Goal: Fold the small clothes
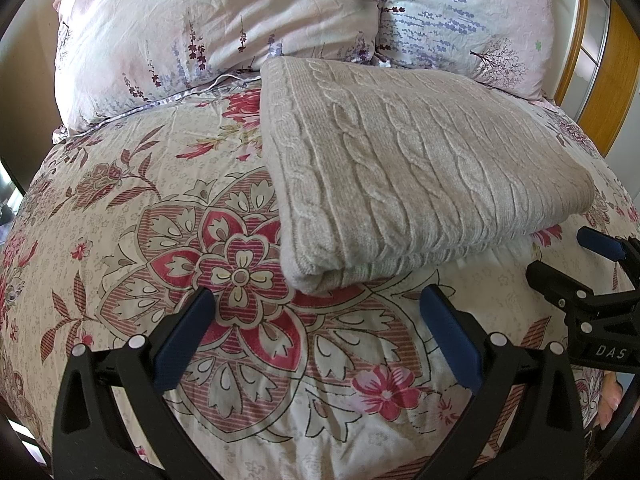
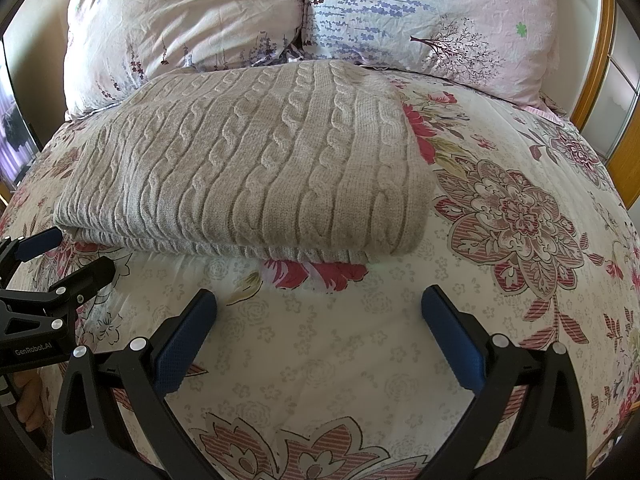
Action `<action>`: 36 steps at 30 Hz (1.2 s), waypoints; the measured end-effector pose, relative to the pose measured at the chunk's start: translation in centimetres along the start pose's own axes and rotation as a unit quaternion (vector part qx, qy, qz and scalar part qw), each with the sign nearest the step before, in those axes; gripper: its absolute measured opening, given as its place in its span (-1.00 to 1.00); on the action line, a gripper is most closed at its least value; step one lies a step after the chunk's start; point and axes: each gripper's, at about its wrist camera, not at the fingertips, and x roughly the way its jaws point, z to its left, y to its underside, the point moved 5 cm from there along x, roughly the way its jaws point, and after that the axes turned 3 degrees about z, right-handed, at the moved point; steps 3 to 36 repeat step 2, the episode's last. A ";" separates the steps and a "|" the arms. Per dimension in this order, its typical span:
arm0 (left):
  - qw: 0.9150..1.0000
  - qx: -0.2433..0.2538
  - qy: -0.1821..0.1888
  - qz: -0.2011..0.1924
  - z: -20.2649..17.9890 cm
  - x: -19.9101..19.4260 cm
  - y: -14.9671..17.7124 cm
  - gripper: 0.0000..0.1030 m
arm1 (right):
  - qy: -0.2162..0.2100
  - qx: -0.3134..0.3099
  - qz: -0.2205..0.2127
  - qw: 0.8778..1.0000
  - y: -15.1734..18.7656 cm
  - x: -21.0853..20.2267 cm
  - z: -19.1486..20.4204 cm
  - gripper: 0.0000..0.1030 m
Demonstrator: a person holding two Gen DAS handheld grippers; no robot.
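A beige cable-knit sweater [image 1: 420,168] lies folded into a thick rectangle on the floral bedspread [image 1: 240,272], just below the pillows. My left gripper [image 1: 318,300] hovers open in front of the sweater's near left corner, with nothing between its blue pads. In the right wrist view the same sweater [image 2: 248,168] fills the upper left. My right gripper [image 2: 320,300] is open and empty a little short of the sweater's near edge. Each gripper shows in the other's view: the right gripper [image 1: 568,258] at the sweater's right side, the left gripper [image 2: 70,254] by its left corner.
Two pale floral pillows [image 1: 208,36] [image 1: 472,20] lean at the head of the bed behind the sweater. A wooden frame [image 1: 576,52] stands at the far right. The bedspread [image 2: 520,208] lies bare to the sweater's right. A hand [image 1: 610,400] holds the right gripper.
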 end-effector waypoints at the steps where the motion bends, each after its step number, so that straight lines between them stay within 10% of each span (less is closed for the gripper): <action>1: 1.000 0.000 0.000 0.000 0.0 0.0 0.0 0.97 | 0.000 0.000 0.000 1.000 0.0 0.0 0.0 0.97; 36: 1.000 0.000 0.000 0.000 0.0 0.0 0.0 0.97 | 0.000 0.000 0.000 1.000 0.0 0.0 0.0 0.97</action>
